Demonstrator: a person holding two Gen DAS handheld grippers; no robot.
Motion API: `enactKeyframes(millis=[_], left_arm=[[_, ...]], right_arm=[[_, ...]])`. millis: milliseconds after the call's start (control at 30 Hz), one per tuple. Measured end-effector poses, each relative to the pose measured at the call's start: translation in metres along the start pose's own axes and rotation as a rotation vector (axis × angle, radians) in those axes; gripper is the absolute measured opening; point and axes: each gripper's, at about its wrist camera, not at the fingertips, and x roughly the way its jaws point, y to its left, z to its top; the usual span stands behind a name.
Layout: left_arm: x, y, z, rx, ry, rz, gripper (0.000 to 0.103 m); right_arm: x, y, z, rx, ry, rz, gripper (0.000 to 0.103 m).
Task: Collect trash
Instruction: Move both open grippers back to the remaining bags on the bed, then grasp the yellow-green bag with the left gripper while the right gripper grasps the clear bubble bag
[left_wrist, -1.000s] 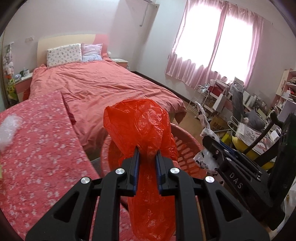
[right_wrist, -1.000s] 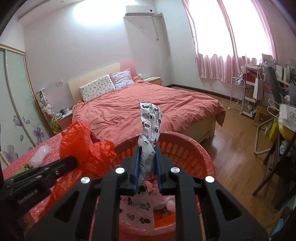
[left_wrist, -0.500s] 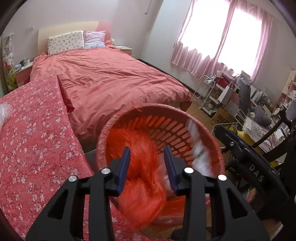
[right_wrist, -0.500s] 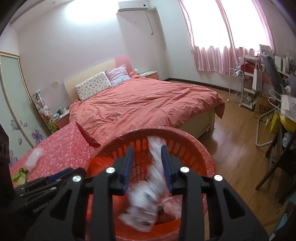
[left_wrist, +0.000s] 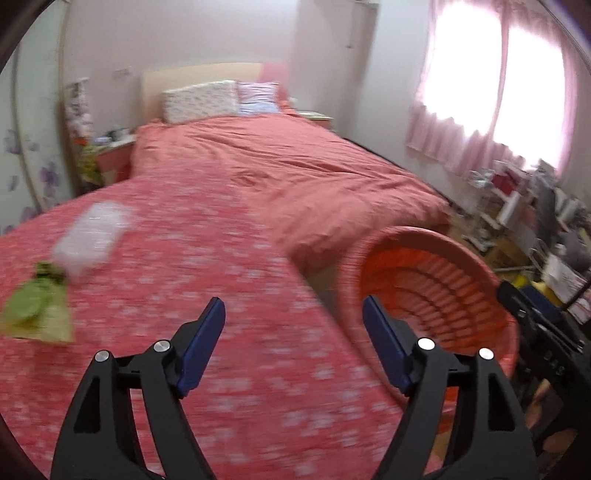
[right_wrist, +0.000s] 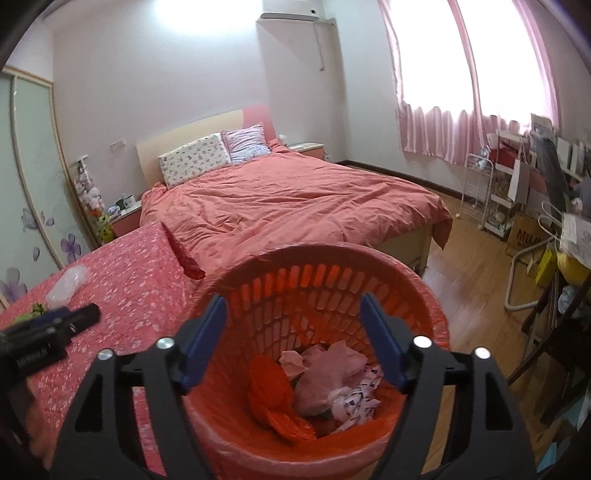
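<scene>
A coral-covered bed (right_wrist: 295, 199) fills the middle of the right wrist view, with a floral-clothed tabletop (left_wrist: 221, 332) running across the lower left of both views. At lower centre of the right wrist view stands the red slatted basket (right_wrist: 325, 280), lined with a thin bag; in the left wrist view it sits at the right edge, just beside the tabletop's corner. Inside lie a crumpled red plastic bag (right_wrist: 273, 391), pink film and a printed white wrapper (right_wrist: 354, 398).

The right hand-held gripper (right_wrist: 293, 332) hangs above the basket, and the left hand-held gripper (left_wrist: 293, 332) points over the tabletop; both have just been opening their jaws, which now stand wide with nothing between them.

Two pieces of trash remain at the left edge of the left wrist view: a clear plastic bag (left_wrist: 92, 236), blurred, and below it, touching or nearly so, a flat green wrapper (left_wrist: 37, 314).

Both look feather-light, soft and slick. The clear bag should collapse under the pads, so a pinch on a raised, bunched fold seems the surest hold. The green wrapper lies flat against the cloth; its crumpled upper end, nearest the clear bag, probably offers the only edge to catch without snagging the tablecloth.
</scene>
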Motion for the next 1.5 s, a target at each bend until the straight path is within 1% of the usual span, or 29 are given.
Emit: enactKeyframes(millis=[100,167,233,333,400,433,500,567,633,667,700,800,833,867,900,933,967,1000,1033,1100,1133,1267,1500], left_arm=[[-0.015,0.035,0.004,-0.048,-0.019,0.065,0.076],[-0.024,0.058,0.006,-0.069,-0.030,0.105,0.076],[-0.032,0.083,0.011,-0.092,-0.050,0.193,0.076],[-0.037,0.124,0.016,-0.144,-0.061,0.303,0.076],[-0.035,0.152,0.017,-0.190,-0.055,0.354,0.076],[-0.032,0.167,0.015,-0.224,-0.040,0.376,0.076],[-0.024,0.190,0.013,-0.272,-0.005,0.377,0.076],[-0.009,0.207,0.010,-0.322,0.047,0.355,0.075],[0.004,0.218,0.005,-0.357,0.087,0.317,0.069],[0.009,0.220,0.002,-0.364,0.097,0.302,0.068],[0.014,0.222,-0.001,-0.368,0.108,0.292,0.065],[0.021,0.219,-0.008,-0.367,0.129,0.288,0.058],[0.026,0.219,-0.010,-0.370,0.143,0.280,0.053],[0.027,0.223,-0.013,-0.372,0.147,0.278,0.051],[0.026,0.224,-0.013,-0.367,0.135,0.288,0.047],[0.026,0.223,-0.014,-0.360,0.132,0.292,0.041],[0.025,0.223,-0.014,-0.355,0.129,0.295,0.038],[0.025,0.224,-0.014,-0.353,0.127,0.289,0.028],[0.024,0.225,-0.015,-0.352,0.127,0.278,0.020],[0.017,0.230,-0.016,-0.345,0.118,0.266,0.015],[0.016,0.232,-0.017,-0.338,0.113,0.268,0.013],[-0.002,0.246,-0.025,-0.308,0.083,0.296,0.013],[-0.037,0.282,-0.042,-0.308,0.042,0.364,0.013]], right_arm=[[-0.005,0.020,0.000,-0.039,-0.014,0.005,0.081],[-0.009,0.036,0.000,-0.069,-0.034,0.007,0.082],[-0.010,0.049,0.000,-0.088,-0.039,0.018,0.083],[-0.011,0.066,-0.002,-0.102,-0.037,0.043,0.083],[-0.011,0.077,-0.003,-0.116,-0.029,0.060,0.083],[-0.011,0.080,-0.004,-0.123,-0.025,0.066,0.083],[-0.010,0.092,-0.006,-0.144,-0.015,0.082,0.083],[-0.009,0.102,-0.008,-0.160,-0.009,0.090,0.083],[-0.008,0.112,-0.009,-0.176,-0.002,0.100,0.083],[-0.008,0.116,-0.009,-0.183,0.001,0.103,0.083],[-0.007,0.121,-0.009,-0.191,0.004,0.107,0.083],[-0.006,0.133,-0.010,-0.209,0.011,0.119,0.083],[-0.005,0.138,-0.011,-0.216,0.013,0.122,0.083],[-0.005,0.141,-0.011,-0.222,0.015,0.125,0.083],[-0.005,0.146,-0.011,-0.230,0.016,0.130,0.083],[-0.005,0.151,-0.012,-0.237,0.017,0.134,0.083],[-0.005,0.154,-0.012,-0.244,0.018,0.138,0.083],[-0.004,0.158,-0.012,-0.249,0.019,0.141,0.083],[-0.004,0.165,-0.013,-0.260,0.020,0.147,0.083],[-0.004,0.173,-0.014,-0.271,0.021,0.155,0.083],[-0.004,0.179,-0.014,-0.278,0.023,0.163,0.083],[-0.002,0.202,-0.017,-0.303,0.032,0.194,0.083],[0.006,0.266,-0.024,-0.346,0.056,0.284,0.083]])
